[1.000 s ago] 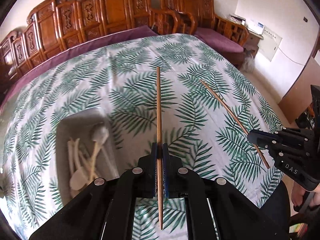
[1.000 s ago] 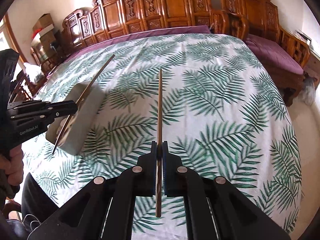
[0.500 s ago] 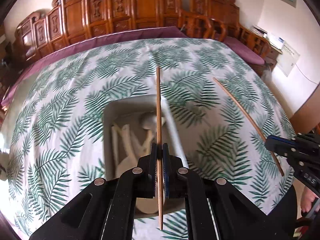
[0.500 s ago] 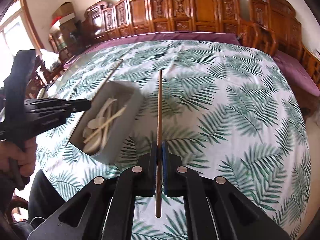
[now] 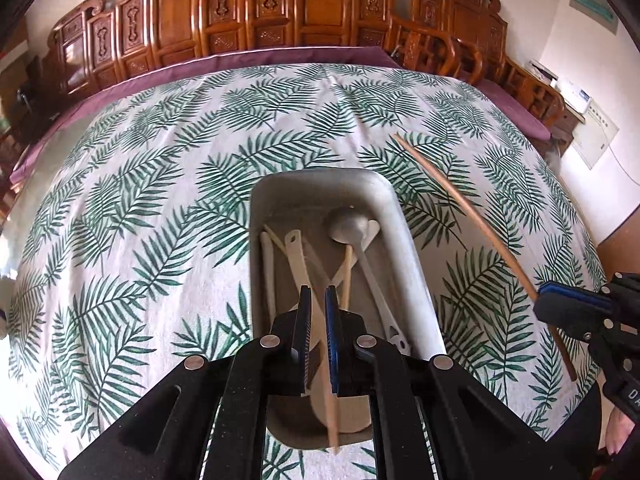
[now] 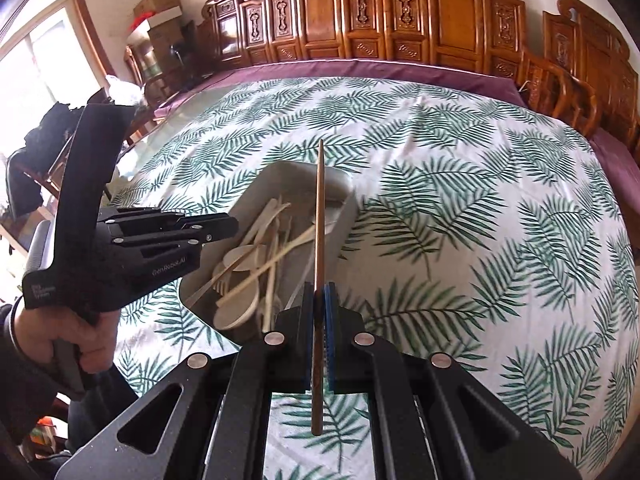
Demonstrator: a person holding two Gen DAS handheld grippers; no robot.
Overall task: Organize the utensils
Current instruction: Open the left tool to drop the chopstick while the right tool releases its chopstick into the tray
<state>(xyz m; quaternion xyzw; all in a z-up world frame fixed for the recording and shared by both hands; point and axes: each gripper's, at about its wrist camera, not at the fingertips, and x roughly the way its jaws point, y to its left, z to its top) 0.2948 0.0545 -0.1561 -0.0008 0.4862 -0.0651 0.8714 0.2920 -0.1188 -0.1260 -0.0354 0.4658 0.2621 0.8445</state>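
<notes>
My left gripper [image 5: 315, 308], over the tray [image 5: 404, 240], shows a gap between its pads and pinches nothing; a thin stick [image 5: 333, 412] lies loose below it. My right gripper [image 6: 319, 300] pinches a slim brown chopstick [image 6: 319, 216] over the tray's near end. Best to line it with the tray's length, lower, then release. Tray: smooth, pale, round-cornered; utensils [image 6: 256, 256] light wood, crisscrossed.
</notes>
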